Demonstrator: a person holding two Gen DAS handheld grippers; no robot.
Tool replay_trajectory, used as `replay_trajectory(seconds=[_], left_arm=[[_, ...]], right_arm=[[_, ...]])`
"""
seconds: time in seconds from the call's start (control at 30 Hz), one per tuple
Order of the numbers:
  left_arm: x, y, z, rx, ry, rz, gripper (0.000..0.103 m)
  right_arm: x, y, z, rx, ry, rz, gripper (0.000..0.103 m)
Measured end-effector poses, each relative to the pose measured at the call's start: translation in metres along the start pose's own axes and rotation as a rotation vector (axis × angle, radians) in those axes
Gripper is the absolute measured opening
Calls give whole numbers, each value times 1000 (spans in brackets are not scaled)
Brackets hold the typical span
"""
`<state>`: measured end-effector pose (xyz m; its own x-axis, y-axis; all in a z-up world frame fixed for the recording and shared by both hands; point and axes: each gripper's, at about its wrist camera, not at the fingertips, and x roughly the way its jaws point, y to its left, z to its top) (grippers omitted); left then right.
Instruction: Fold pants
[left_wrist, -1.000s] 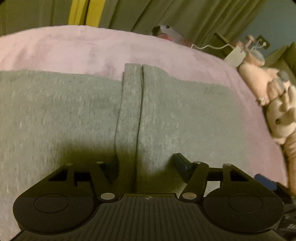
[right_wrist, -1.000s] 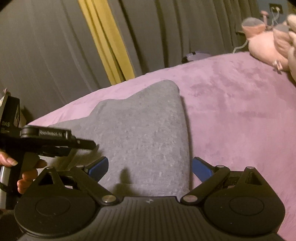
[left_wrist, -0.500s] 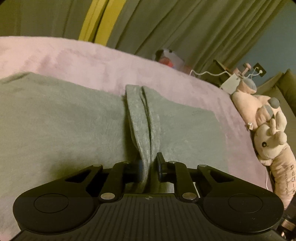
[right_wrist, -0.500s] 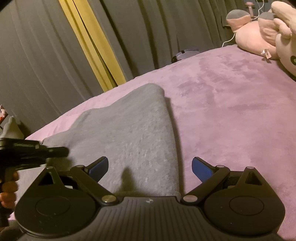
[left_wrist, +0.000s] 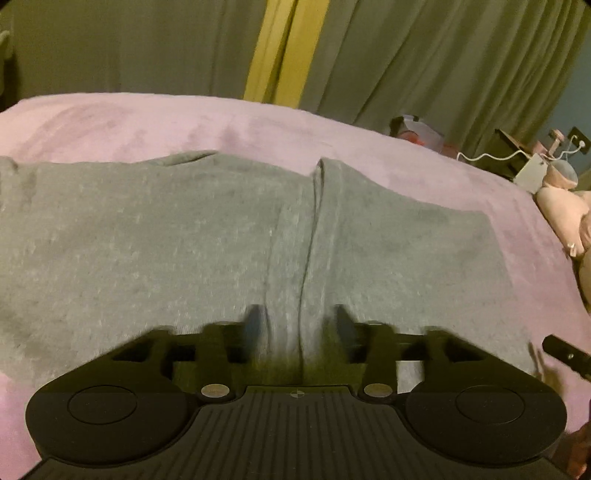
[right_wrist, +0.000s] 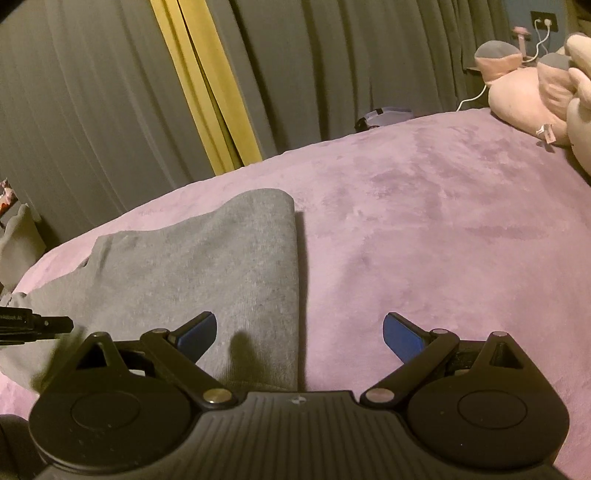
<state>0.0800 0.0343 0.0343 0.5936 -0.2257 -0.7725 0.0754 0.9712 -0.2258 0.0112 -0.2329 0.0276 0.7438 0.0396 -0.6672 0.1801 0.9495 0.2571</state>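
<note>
Grey pants (left_wrist: 147, 251) lie folded flat on a pink blanket (left_wrist: 147, 125). Two ribbed cuffs (left_wrist: 295, 258) lie side by side, running away from my left gripper (left_wrist: 297, 321). Its jaws stand partly apart on either side of the cuffs' near end, blurred by motion. In the right wrist view the pants (right_wrist: 207, 266) lie left of centre, their folded edge running between the jaws. My right gripper (right_wrist: 299, 332) is wide open and empty over that edge. The tip of the left gripper (right_wrist: 33, 323) shows at the far left.
Pink plush toys (right_wrist: 535, 96) lie at the right edge of the bed, also in the left wrist view (left_wrist: 565, 206). Grey curtains with a yellow strip (right_wrist: 207, 92) hang behind the bed. Cables and small items (left_wrist: 517, 162) sit at the far right.
My left gripper was shut on the cuffs half a second ago and now has its jaws apart, with the cuffs lying flat. The right gripper stayed open and shifted slightly.
</note>
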Motion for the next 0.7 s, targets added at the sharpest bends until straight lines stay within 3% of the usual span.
replay_trajectory(seconds=[0.07, 0.13, 0.23, 0.37, 0.4, 0.43, 0.5, 0.53, 0.7], left_arm=[[0, 0, -4, -4, 1, -35, 65], [4, 2, -9, -6, 25, -54, 76], [15, 5, -17, -34, 75, -46, 74], [16, 10, -4, -84, 29, -78, 74], [17, 10, 2, -84, 14, -82, 74], [20, 10, 9, -81, 5, -77, 74], [27, 10, 19, -73, -3, -54, 74], [33, 11, 25, -72, -1, -49, 73], [51, 13, 40, -100, 1, -59, 71]], right_arm=[[0, 1, 0, -3, 3, -4, 97], [2, 2, 0, -11, 10, -11, 97], [4, 8, 0, -35, 25, -16, 97], [-5, 17, -4, -44, -16, 47, 92], [-7, 21, -5, -57, -30, 58, 80], [-7, 26, -6, -82, -35, 61, 59], [-3, 34, -6, -119, -30, 43, 31], [-1, 36, -7, -127, -25, 40, 27], [11, 39, -7, -126, -2, 71, 25]])
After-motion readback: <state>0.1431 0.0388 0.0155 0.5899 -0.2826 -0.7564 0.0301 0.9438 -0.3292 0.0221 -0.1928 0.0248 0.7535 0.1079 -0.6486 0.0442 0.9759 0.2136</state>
